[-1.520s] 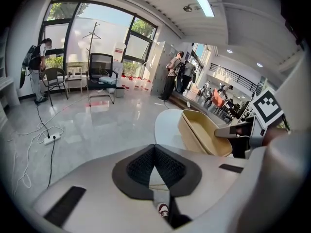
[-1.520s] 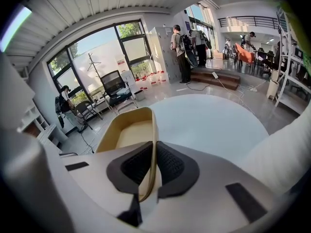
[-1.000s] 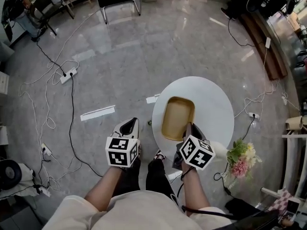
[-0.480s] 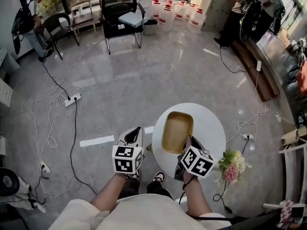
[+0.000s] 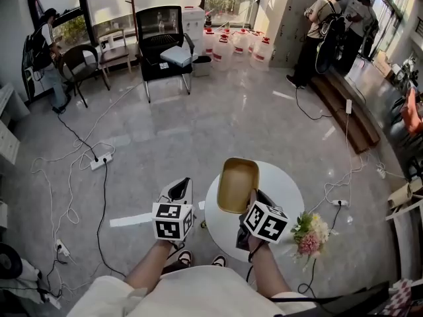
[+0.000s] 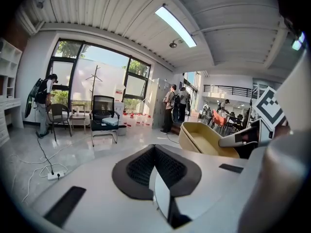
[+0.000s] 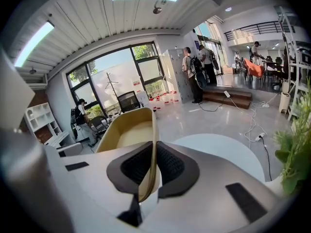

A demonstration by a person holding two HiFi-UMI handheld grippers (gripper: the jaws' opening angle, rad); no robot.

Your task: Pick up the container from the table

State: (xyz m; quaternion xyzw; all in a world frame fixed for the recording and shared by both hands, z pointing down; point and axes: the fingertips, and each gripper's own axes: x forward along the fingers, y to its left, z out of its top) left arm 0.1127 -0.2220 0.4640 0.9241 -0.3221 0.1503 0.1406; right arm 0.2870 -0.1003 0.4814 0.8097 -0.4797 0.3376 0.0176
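The container (image 5: 236,183) is a tan, rounded rectangular tub with nothing in it. It hangs above the left part of the round white table (image 5: 285,197). My right gripper (image 5: 252,198) is shut on its near rim. In the right gripper view the thin wall of the container (image 7: 127,130) runs between the black pads, at my right gripper (image 7: 151,166). My left gripper (image 5: 178,189) is held out over the floor left of the table, shut with nothing in it. In the left gripper view the jaws of my left gripper (image 6: 153,165) meet, and the container (image 6: 206,139) shows at the right.
A bunch of flowers (image 5: 308,234) stands right of the table. Cables and a power strip (image 5: 100,162) lie on the grey floor at the left. Farther off are a black chair (image 5: 162,35), water jugs (image 5: 234,41) and people (image 5: 317,28) standing.
Both grippers have risen. The container, still in the right gripper, has come up off the tabletop. The head view has tilted up and shows more of the room.
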